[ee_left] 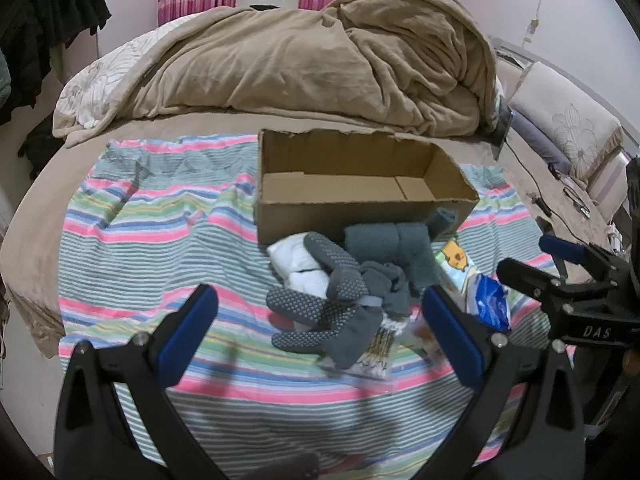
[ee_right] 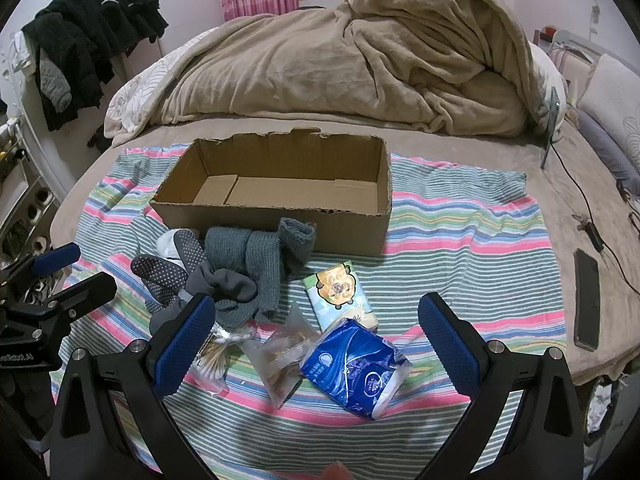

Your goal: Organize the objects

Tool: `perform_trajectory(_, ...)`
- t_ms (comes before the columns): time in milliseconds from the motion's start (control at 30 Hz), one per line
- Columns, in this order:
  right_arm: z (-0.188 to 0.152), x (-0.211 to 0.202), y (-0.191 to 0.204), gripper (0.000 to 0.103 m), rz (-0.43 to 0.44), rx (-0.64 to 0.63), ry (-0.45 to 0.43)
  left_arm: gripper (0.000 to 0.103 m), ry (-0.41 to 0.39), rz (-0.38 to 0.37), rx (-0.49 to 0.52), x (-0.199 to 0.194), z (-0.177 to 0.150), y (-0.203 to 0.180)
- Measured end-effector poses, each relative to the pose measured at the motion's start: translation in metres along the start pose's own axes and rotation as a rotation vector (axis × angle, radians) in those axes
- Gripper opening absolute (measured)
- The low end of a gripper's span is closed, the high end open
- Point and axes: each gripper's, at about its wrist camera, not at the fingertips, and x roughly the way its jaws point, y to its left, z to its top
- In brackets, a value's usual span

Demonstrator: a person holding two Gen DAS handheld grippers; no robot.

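Bedroom setup, everything's on a striped sheet (ee_right: 460,240) over the bed. Left gripper (ee_left: 320,328) has its jaws wide open with nothing in them, hovering over the grey dotted socks (ee_left: 320,304). Right gripper (ee_right: 312,340) is the same, gaping over a blue tissue pack (ee_right: 356,372). Cardboard box (ee_right: 276,196) sits just behind the pile, empty.

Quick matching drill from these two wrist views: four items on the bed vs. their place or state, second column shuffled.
1. cardboard box
2. blue tissue pack
3. phone
4. dotted grey gloves

a. on bare bedsheet, off the striped cloth
b. between the right claw's open fingers
c. empty, open top
d. ahead of the left claw, in the pile

Pairs: 1-c, 2-b, 3-a, 4-d
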Motion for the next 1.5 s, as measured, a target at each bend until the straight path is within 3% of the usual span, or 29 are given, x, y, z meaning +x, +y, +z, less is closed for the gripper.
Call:
perform_trajectory(900,-0.001,0.001,0.000,0.103,-0.002,0.001,0.004,0.102,-0.003,0.008,0.006,-0.001,-0.004,0.001)
perform_trajectory(1367,-0.003,0.002,-0.003,0.103,-0.007,0.004,0.007,0.102,0.011,0.034,0.017,0.003,-0.006,0.000)
perform_trajectory(1500,-0.002,0.007,-0.014,0.103,-0.020,0.022,0.023,0.102,0.015,0.077,0.024,0.009,-0.009,0.005)
